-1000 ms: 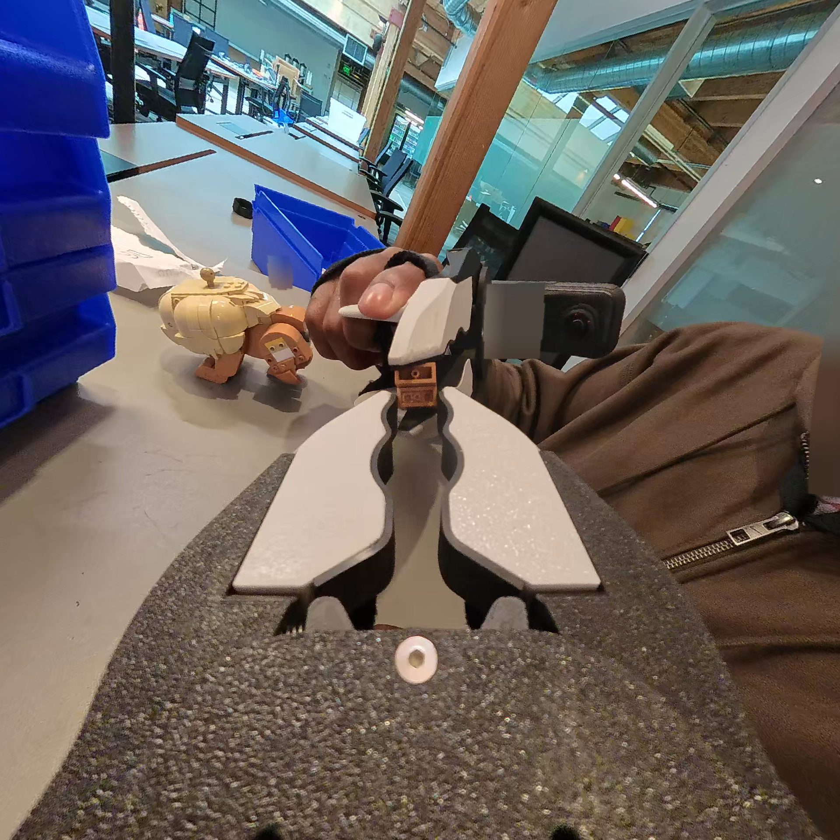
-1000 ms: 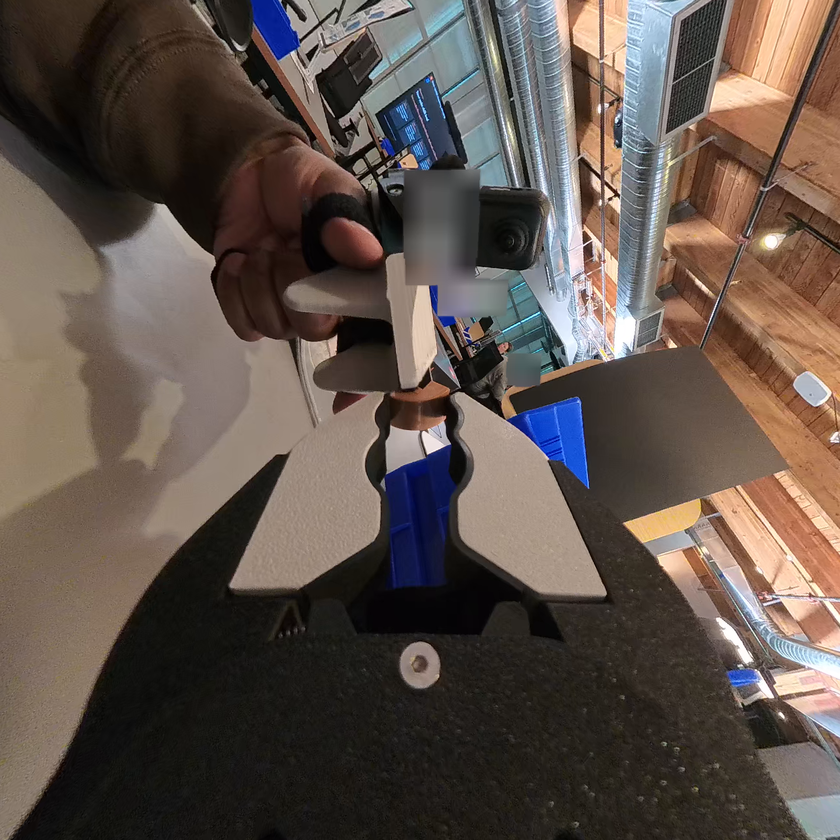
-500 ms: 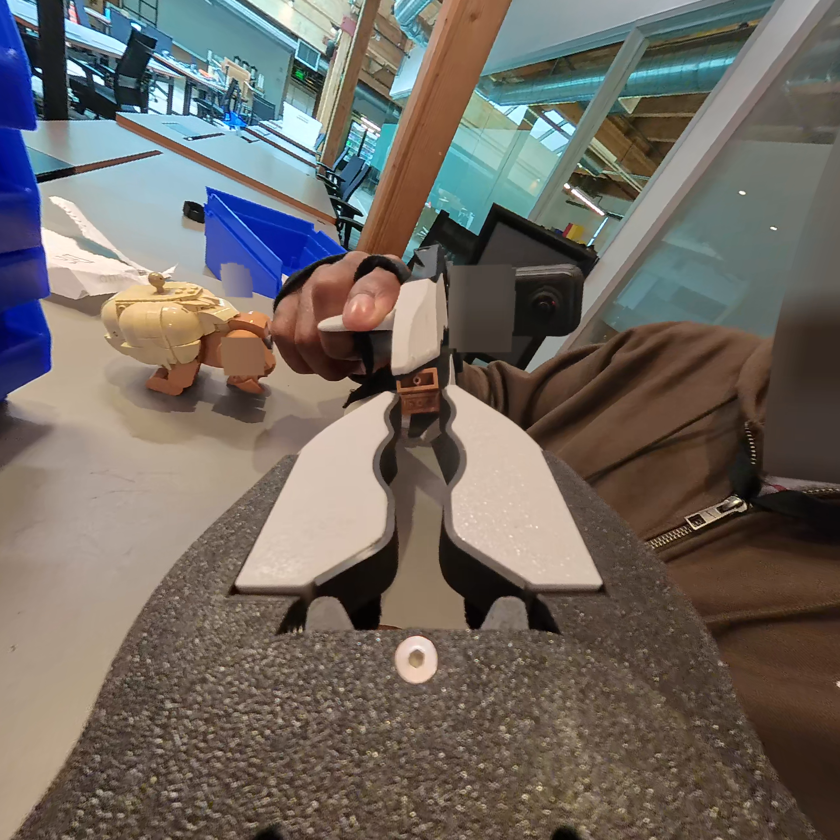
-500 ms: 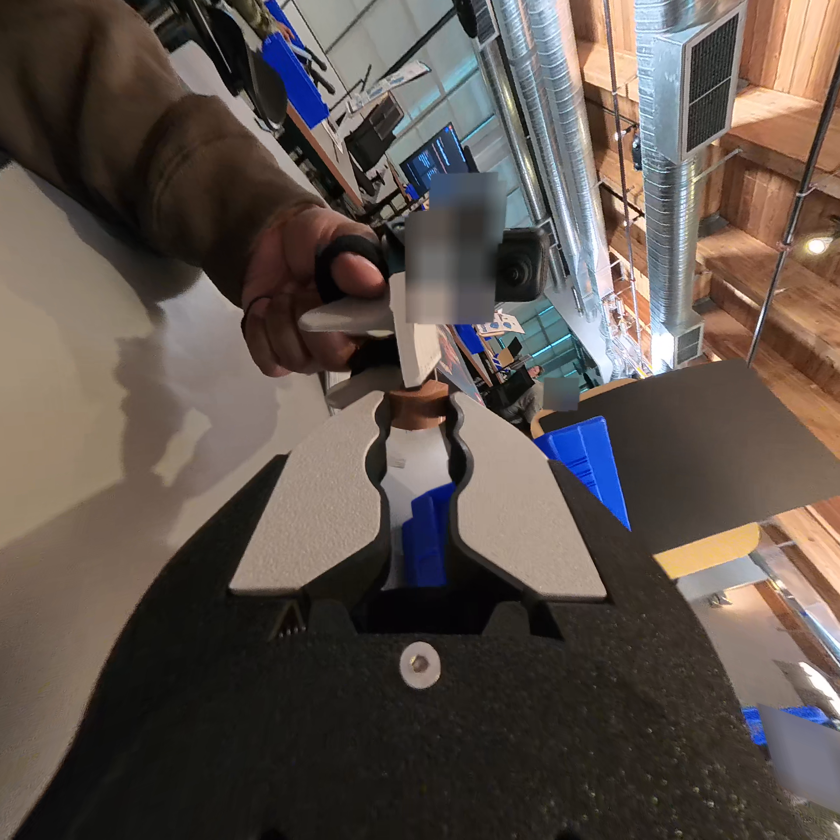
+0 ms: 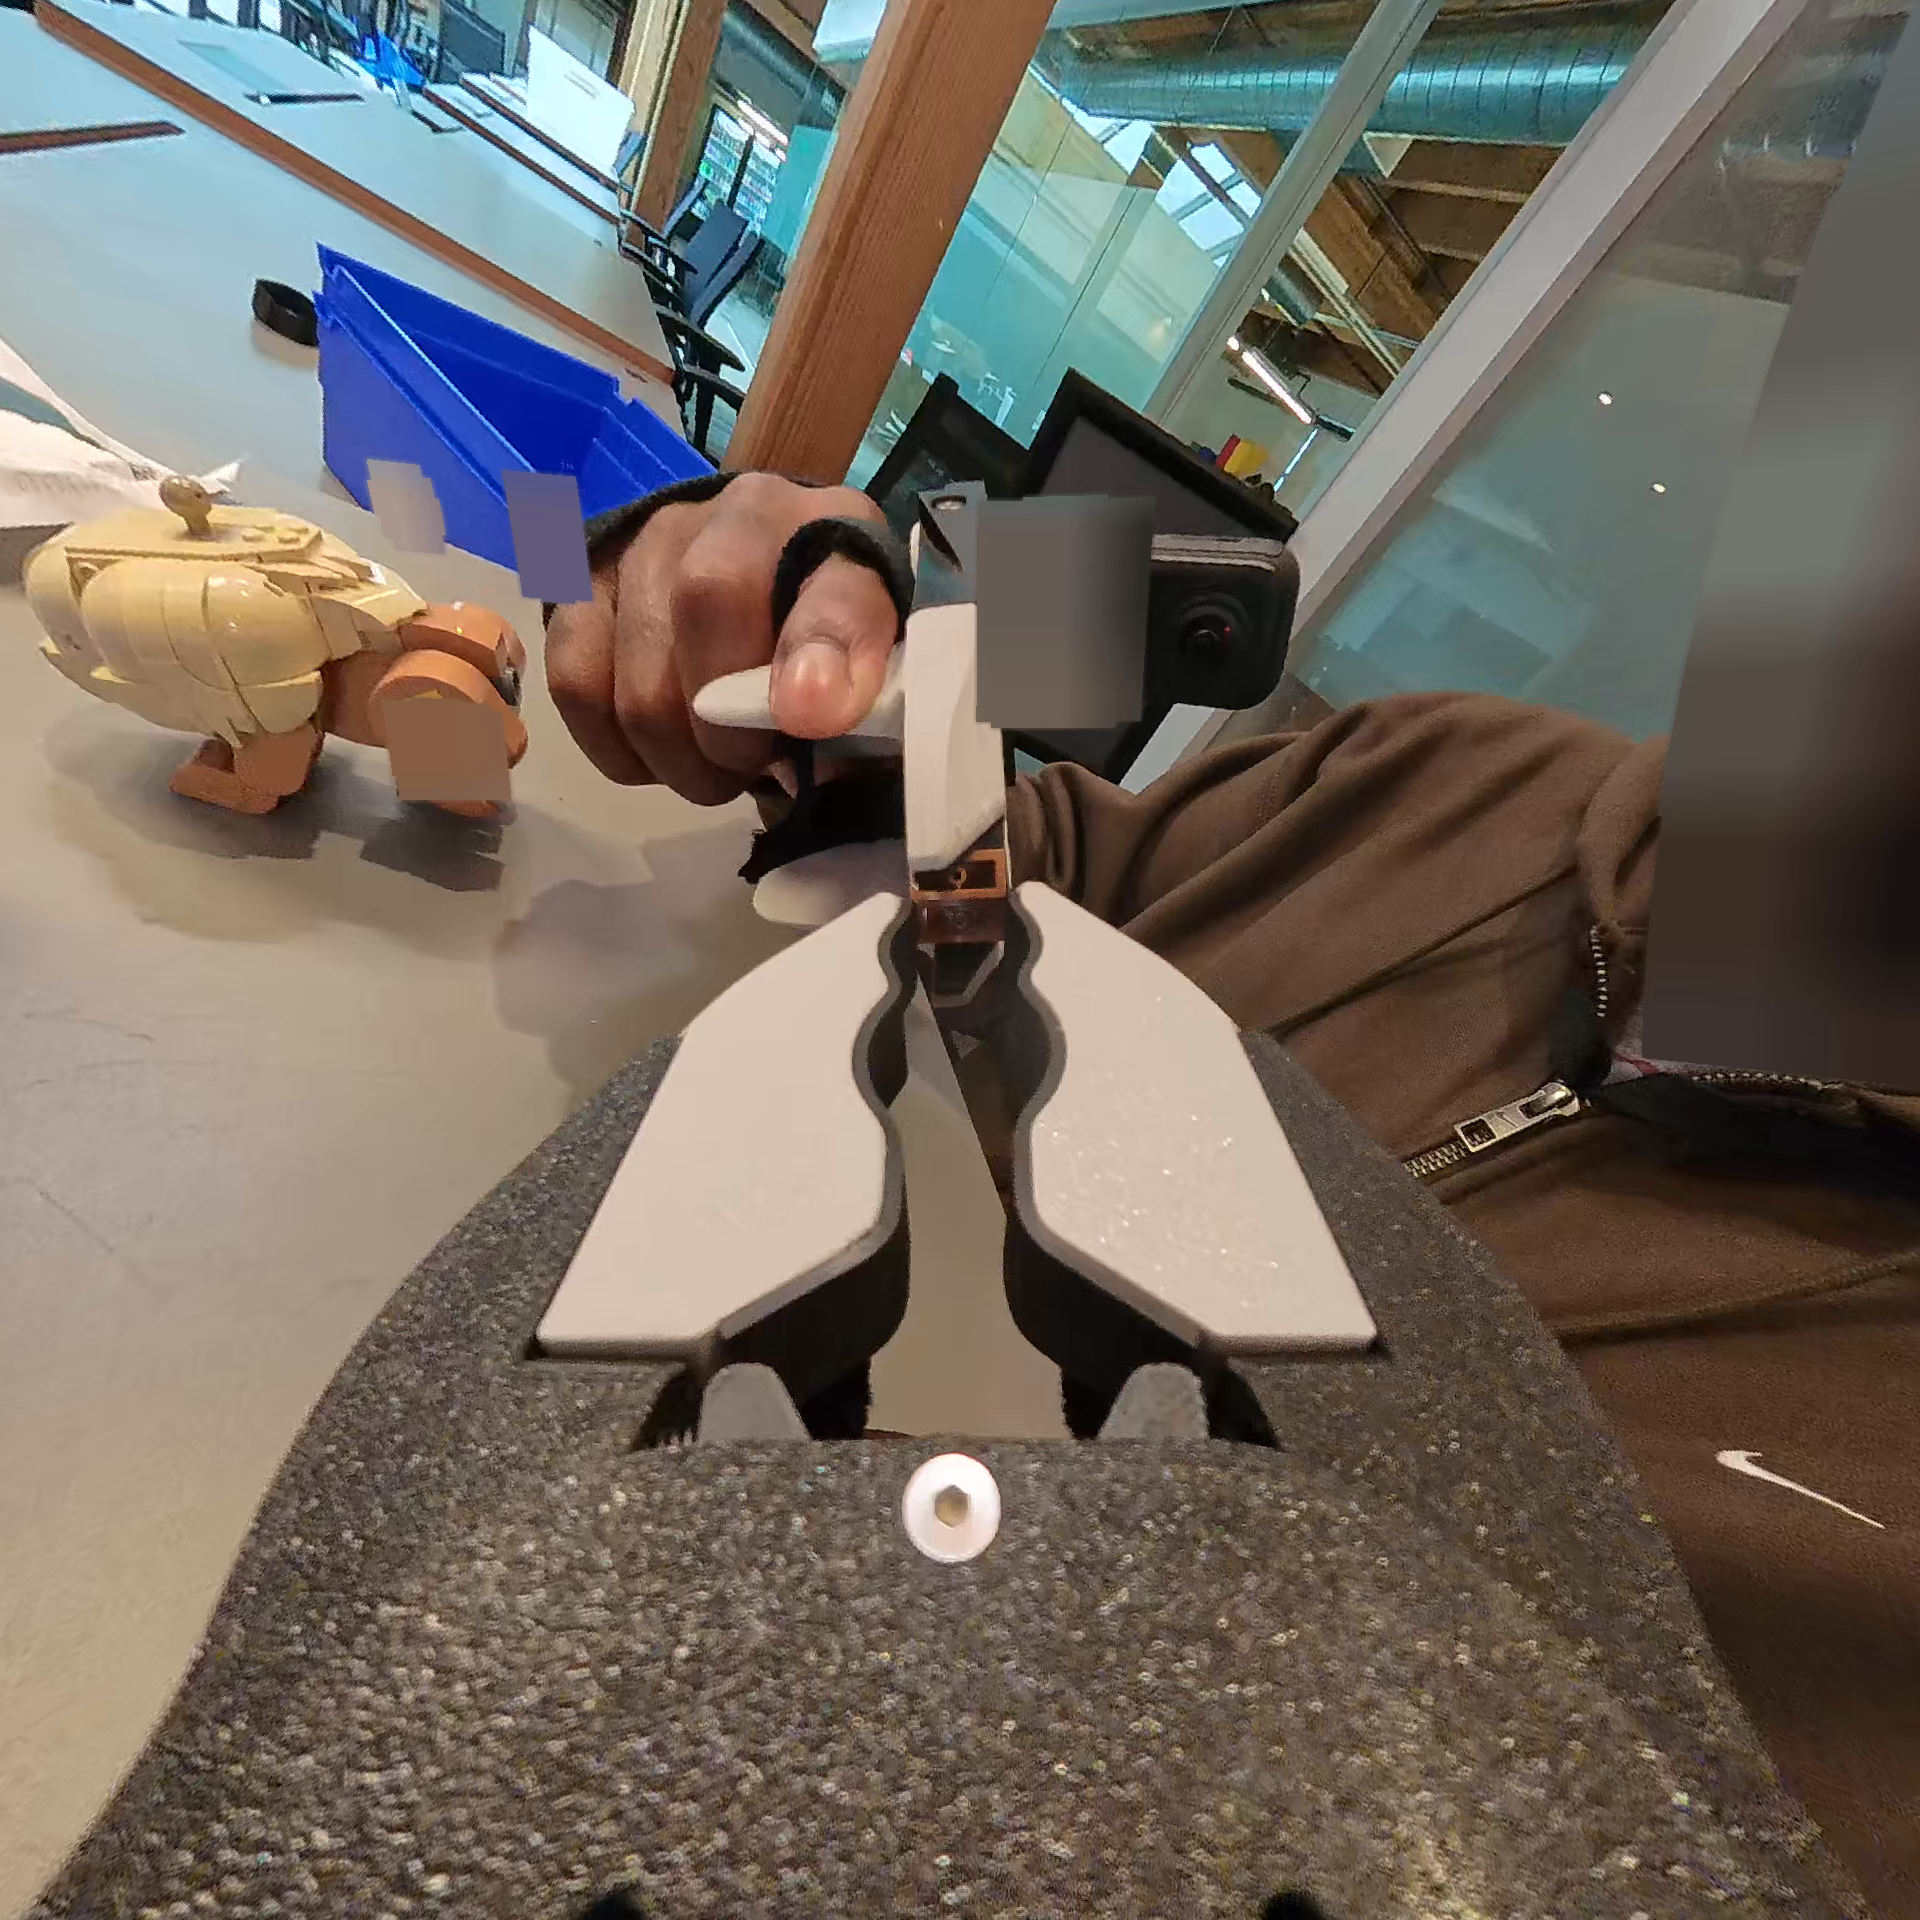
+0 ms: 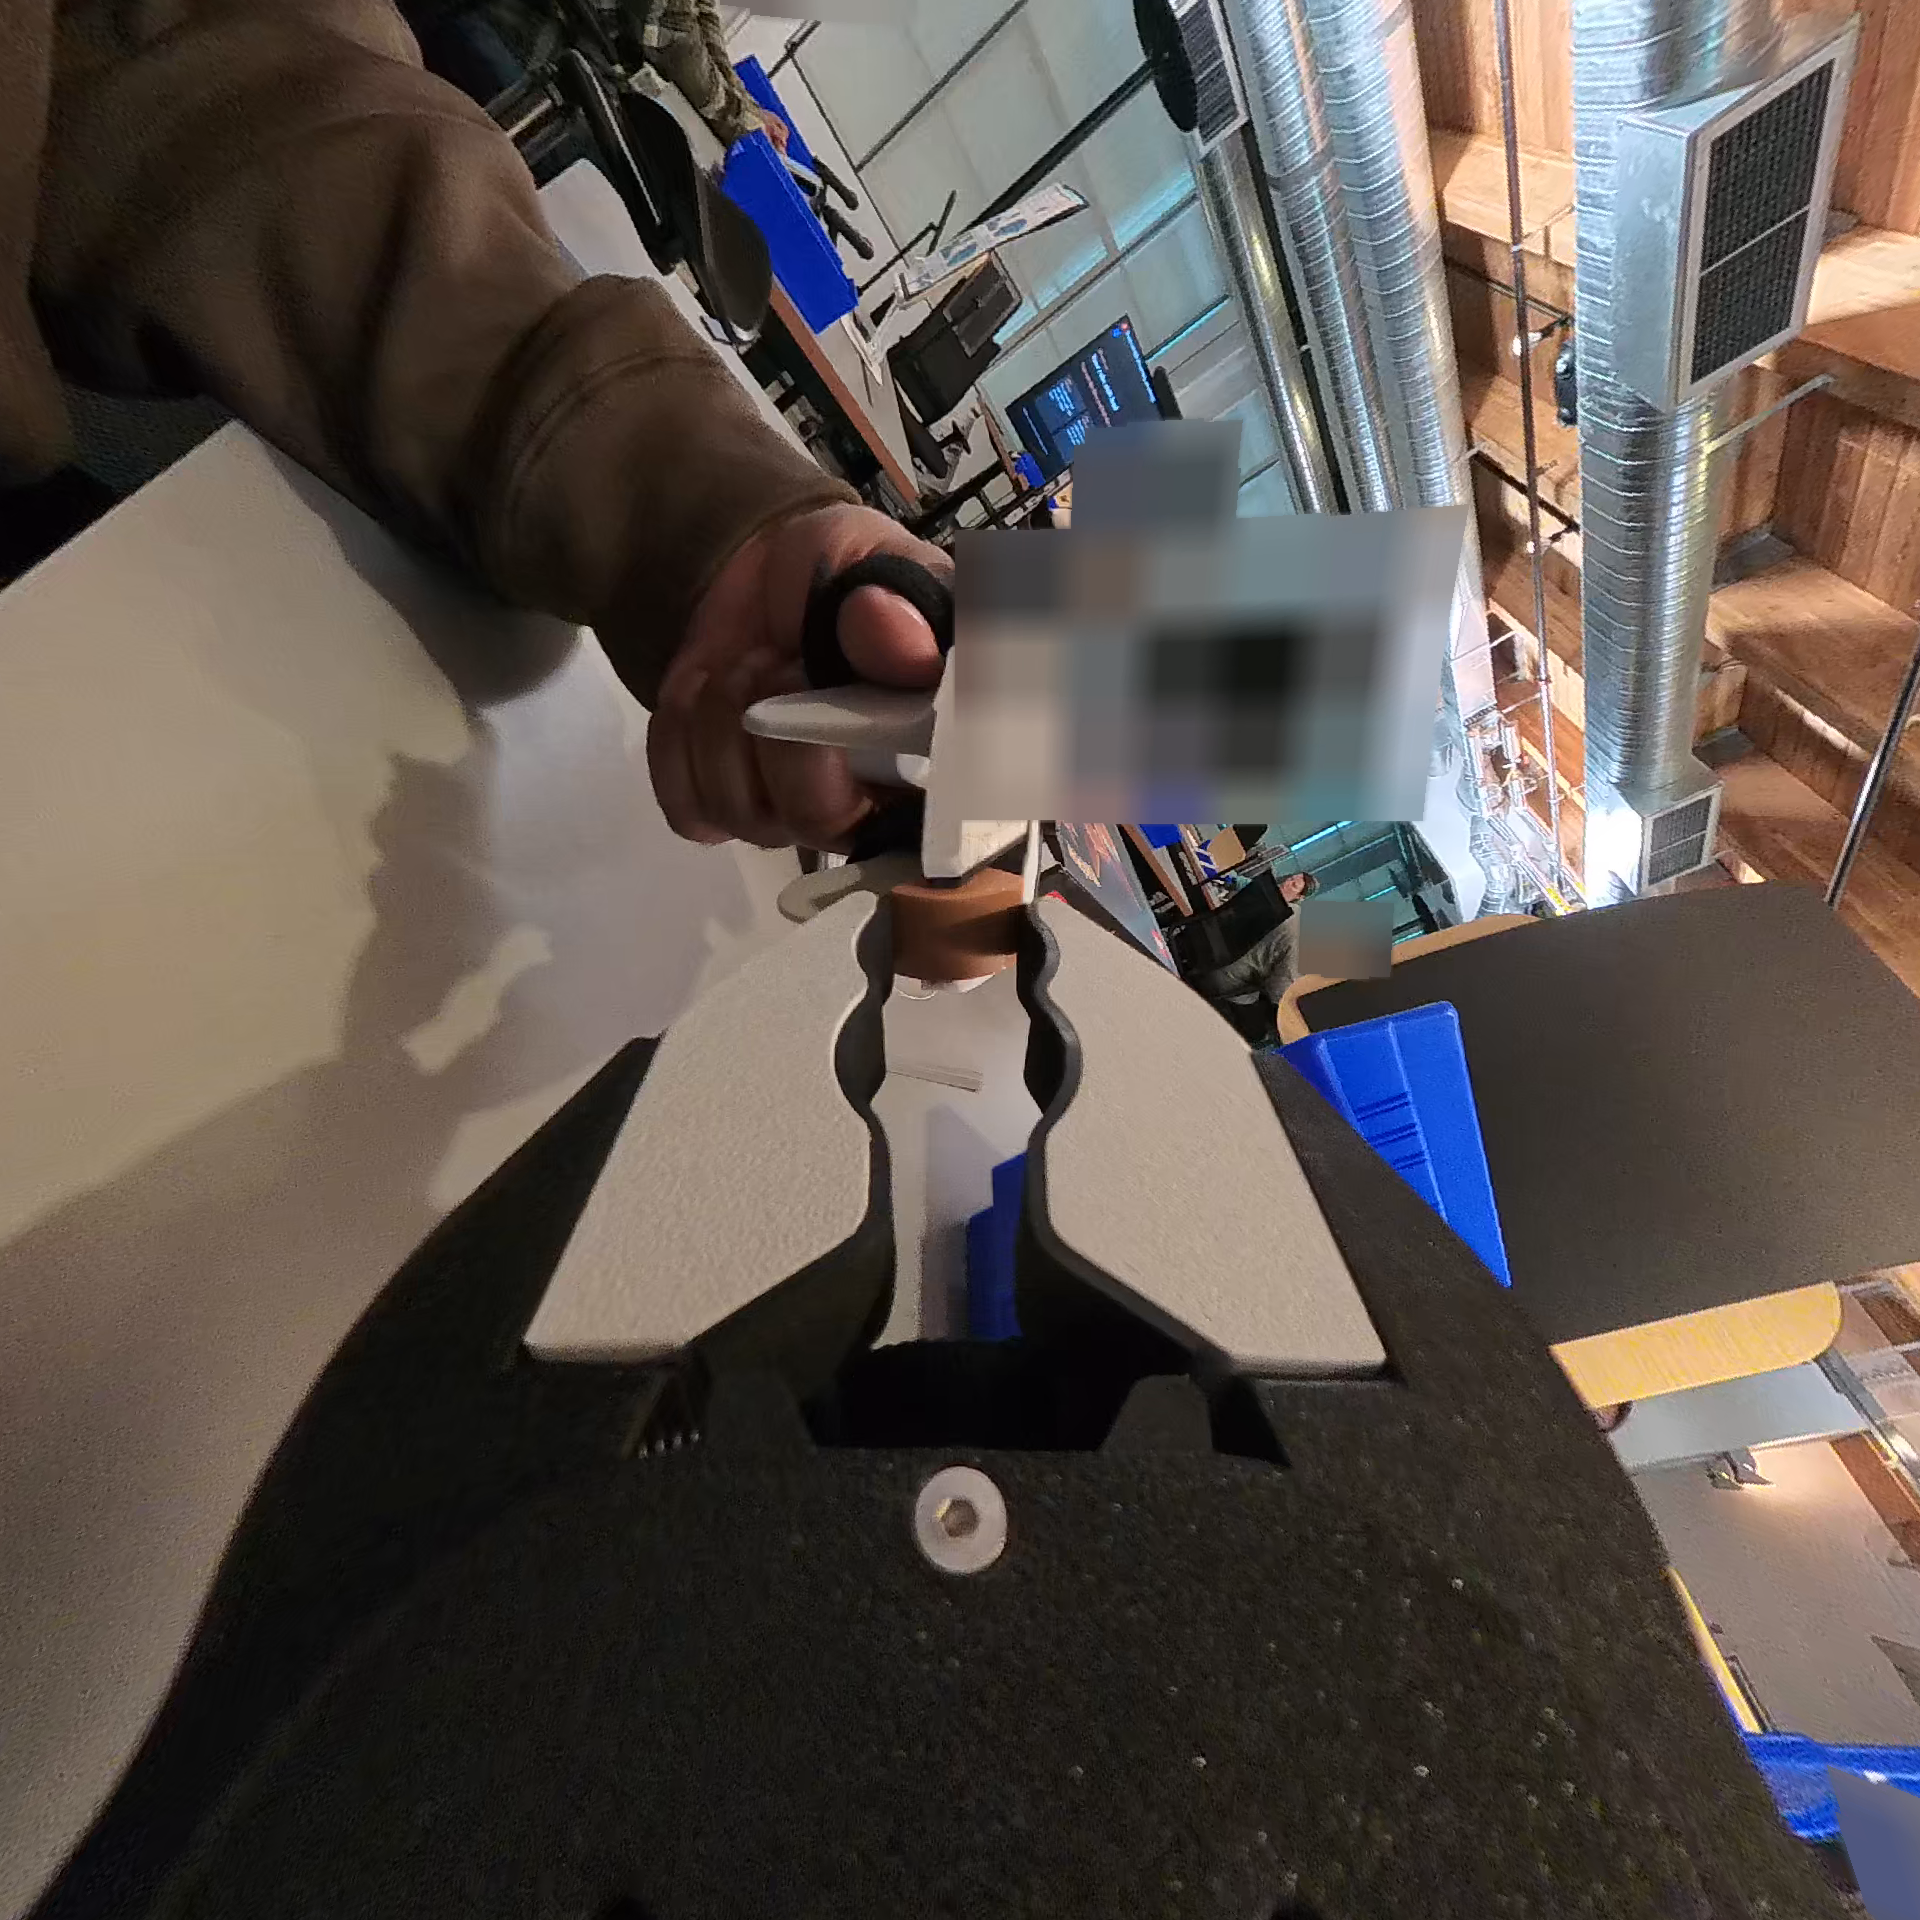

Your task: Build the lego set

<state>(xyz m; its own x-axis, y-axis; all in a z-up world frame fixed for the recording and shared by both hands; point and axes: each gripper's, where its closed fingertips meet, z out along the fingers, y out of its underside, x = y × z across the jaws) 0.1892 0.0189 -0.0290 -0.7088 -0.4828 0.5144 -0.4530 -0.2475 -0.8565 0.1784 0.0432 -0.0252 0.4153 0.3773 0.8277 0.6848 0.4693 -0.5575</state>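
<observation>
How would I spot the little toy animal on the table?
Look at the grey table in the left wrist view and find the blue bin lying on it. Just in front of the bin stands the lego animal. It alone has a rounded cream body with orange-brown legs.

The left gripper [image 5: 961, 914] was closed to a narrow gap at its tips, clamping a small brown piece. The right gripper [image 6: 956, 930] was closed likewise, its tips pinching a piece of the same colour. The two met tip to tip, roughly at right angles. Each was held by a hand [image 5: 707, 655] (a black loop around one finger), the left hand [image 6: 790, 717] emerging from a brown sleeve [image 6: 416, 343].
</observation>
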